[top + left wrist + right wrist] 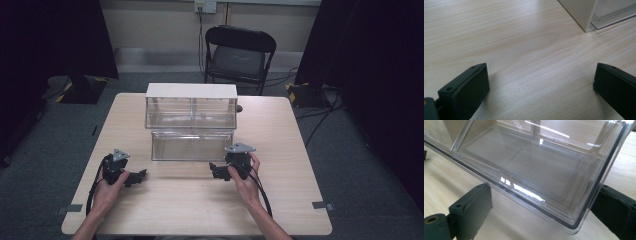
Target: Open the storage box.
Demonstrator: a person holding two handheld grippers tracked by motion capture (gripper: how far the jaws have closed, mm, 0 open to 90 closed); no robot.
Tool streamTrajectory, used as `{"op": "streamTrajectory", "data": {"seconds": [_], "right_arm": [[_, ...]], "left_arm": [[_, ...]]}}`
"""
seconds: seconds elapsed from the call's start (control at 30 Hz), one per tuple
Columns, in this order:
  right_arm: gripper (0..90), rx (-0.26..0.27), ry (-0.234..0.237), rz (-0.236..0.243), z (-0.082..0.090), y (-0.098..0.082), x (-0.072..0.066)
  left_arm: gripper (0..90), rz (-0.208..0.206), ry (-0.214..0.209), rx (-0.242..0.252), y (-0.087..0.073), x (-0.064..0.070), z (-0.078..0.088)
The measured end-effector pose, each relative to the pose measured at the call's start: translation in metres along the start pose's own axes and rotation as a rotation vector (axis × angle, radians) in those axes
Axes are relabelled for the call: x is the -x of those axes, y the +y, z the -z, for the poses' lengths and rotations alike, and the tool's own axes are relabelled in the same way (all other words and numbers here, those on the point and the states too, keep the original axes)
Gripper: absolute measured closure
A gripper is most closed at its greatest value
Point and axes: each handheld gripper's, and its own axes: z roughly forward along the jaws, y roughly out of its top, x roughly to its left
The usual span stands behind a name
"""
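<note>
**Right tool lined up on the clear drawer's corner**

On the left of the high view, the left hand (111,186) rests on the counter (190,210) with the left tool (141,176) lying low and pointing inward, toward the middle. In the left gripper view its jaws stand wide apart over bare wood with nothing between them; the cabinet's white side wall (580,12) sits ahead and to the right, well apart from the pads.

In the middle stands the clear drawer cabinet (191,107) with a white top. Its lower drawer (192,145) is pulled out toward the person and looks empty.

On the right, the right hand (246,179) holds the right tool (214,170) just in front of the drawer's near right corner, also pointing inward and low. In the right gripper view the drawer's front corner (574,222) lies between the two jaws, which are open; the right pad looks close to the plastic, but I cannot tell whether it touches.

The step in hand appears to be taking hold of, or letting go of, the drawer front. A next move would likely call for closing squarely on the thin rim and then travelling straight along the drawer's slide, since a skewed pull or push could jam it or shift the light cabinet.
</note>
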Motion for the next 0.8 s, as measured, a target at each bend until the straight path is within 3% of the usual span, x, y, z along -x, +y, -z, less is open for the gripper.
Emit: {"op": "streamTrajectory", "data": {"seconds": [0.17,0.3,0.43,0.8], "right_arm": [[6.2,0.004,-0.011,0.018,0.0012,0.0001,-0.0015],[4.7,0.023,0.02,0.022,0.0063,0.0016,0.0008],[4.7,0.023,0.016,0.024,0.0059,0.0014,0.0002],[3.3,0.025,0.029,0.004,0.0059,0.0018,0.0011]], "left_arm": [[0.0,0.0,0.0,0.0,0.0,0.0,0.0],[0.0,0.0,0.0,0.0,0.0,0.0,0.0],[0.0,0.0,0.001,0.001,0.0,0.0,-0.0001],[0.0,0.0,0.0,0.0,0.0,0.0,0.0]]}}
